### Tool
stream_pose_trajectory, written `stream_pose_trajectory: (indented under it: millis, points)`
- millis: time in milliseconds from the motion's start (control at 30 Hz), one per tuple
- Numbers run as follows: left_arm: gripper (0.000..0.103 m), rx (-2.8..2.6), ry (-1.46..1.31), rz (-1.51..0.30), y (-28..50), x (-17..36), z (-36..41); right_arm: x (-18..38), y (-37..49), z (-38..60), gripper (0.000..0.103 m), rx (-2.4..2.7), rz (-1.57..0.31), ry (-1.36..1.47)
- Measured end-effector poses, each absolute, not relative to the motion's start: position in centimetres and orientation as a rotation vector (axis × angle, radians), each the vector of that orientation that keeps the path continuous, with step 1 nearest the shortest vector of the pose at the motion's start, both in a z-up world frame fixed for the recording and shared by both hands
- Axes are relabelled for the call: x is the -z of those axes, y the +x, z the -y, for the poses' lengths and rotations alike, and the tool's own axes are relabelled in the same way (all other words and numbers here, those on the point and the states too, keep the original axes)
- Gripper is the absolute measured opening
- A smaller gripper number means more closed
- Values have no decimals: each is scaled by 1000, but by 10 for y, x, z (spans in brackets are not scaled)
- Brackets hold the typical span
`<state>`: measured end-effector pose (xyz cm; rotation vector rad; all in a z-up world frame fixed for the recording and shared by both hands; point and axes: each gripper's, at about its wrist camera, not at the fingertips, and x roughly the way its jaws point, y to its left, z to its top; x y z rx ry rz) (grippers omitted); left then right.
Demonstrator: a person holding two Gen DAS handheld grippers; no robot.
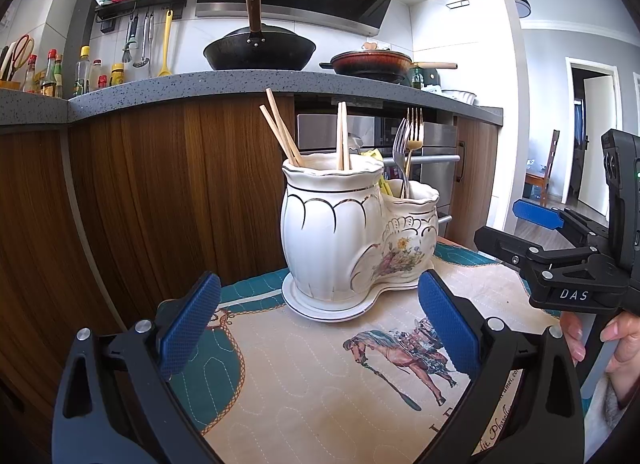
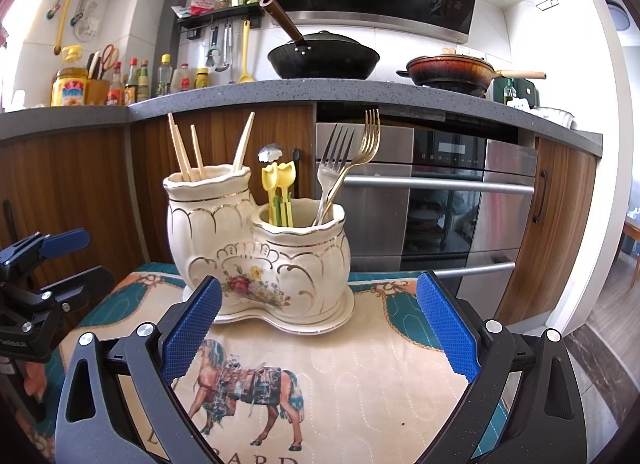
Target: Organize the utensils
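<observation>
Both grippers hover spread and empty before the utensil holder.

The white ceramic holder (image 2: 260, 260) stands on the horse-print cloth (image 2: 360, 376): chopsticks (image 2: 188, 151) in its taller pot, a silver fork (image 2: 334, 167), gold fork (image 2: 366, 143) and yellow picks (image 2: 280, 191) in the lower. The left gripper (image 1: 316, 328) and right gripper (image 2: 316, 328) each hold their blue pads wide apart, touching nothing.

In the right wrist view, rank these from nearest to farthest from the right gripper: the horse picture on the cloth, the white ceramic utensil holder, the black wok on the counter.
1. Horse picture, on the cloth between the right gripper fingers.
2. White ceramic utensil holder, just ahead, centre.
3. Black wok, far back on the counter.
</observation>
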<state>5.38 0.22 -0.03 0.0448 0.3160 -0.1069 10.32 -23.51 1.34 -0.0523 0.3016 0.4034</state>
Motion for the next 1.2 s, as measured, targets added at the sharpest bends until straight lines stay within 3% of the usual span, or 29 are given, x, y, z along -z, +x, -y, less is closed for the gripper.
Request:
stream_pose_trajectory:
  millis: [1200]
  points:
    - [98, 103, 52, -332, 56, 2, -1, -14, 104, 235, 98, -404, -303, -54]
